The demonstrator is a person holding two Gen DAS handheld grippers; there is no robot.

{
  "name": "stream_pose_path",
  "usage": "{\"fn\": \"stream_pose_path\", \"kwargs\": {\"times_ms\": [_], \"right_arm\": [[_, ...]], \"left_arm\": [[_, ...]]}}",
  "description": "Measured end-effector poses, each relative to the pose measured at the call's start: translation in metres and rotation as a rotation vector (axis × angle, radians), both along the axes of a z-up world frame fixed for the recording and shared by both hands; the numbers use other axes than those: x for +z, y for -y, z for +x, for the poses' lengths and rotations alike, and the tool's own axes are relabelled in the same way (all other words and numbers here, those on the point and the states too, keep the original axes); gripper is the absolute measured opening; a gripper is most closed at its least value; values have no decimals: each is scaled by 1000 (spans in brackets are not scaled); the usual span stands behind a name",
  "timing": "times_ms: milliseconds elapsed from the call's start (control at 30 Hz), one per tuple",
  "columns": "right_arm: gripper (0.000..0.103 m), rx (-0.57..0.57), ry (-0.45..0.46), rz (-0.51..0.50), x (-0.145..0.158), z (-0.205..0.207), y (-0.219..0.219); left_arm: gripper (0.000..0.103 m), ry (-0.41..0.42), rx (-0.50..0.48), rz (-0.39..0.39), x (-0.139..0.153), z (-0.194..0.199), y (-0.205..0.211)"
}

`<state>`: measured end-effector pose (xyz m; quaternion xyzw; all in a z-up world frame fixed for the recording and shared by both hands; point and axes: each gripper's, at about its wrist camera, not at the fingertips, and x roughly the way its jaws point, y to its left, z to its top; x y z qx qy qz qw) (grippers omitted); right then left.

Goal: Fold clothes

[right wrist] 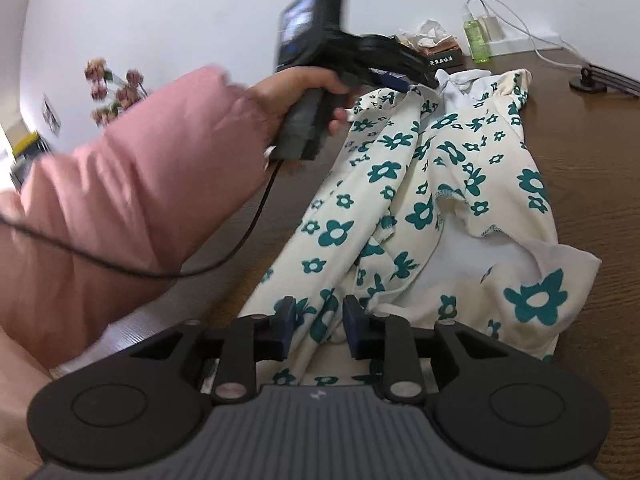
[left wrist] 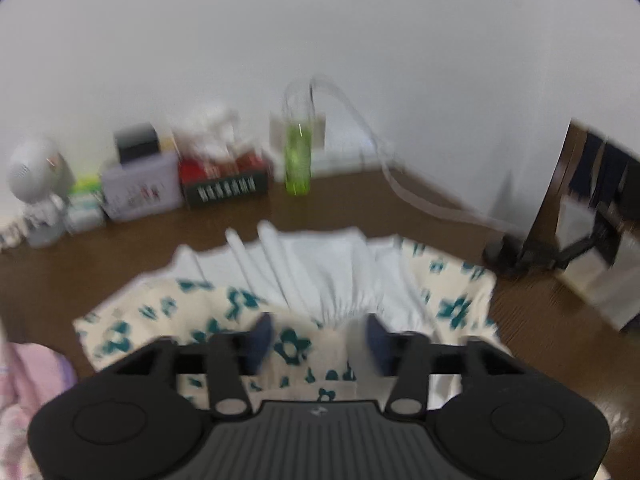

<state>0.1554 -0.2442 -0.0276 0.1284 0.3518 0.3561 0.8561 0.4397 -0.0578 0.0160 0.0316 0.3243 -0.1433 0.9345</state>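
Cloth with teal flowers, a dress, sprawls half-gathered across the table. 2 grippers work opposite ends, probably to stretch it flat: left gripper gaping over the waistband, right gripper straddling a fold, not pinching.

left wrist view motion-blurred | box labels unreadable | garment near end under right tool

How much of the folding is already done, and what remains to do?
Done: little; the floral garment lies rumpled on the brown table, white lining showing. In hand: the right claw is open around a bunched fold at the near end; the left claw is open over the gathered far end. Left: smoothing and every fold.
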Motion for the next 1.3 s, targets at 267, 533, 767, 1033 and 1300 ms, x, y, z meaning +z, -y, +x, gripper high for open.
{"fn": "stream_pose_path", "kwargs": {"times_ms": [267,533,767,1033,1300], "right_arm": [[40,76,136,-3,26,-18,-17],[12,108,145,-257,8,-28,-48],[15,71,159,-302,8,-42,-49],[85,-32,176,-68,34,-55,-9],[103,-164,188,-37,41,-76,23]], "left_arm": [[48,-30,-19,61,8,-59,-11],[9,-34,-63,214,-30,-73,6],[32,-8,-1,209,-28,-74,6],[103,91,58,46,17,-129,-28],[103,60,19,-70,35,-213,-49]]}}
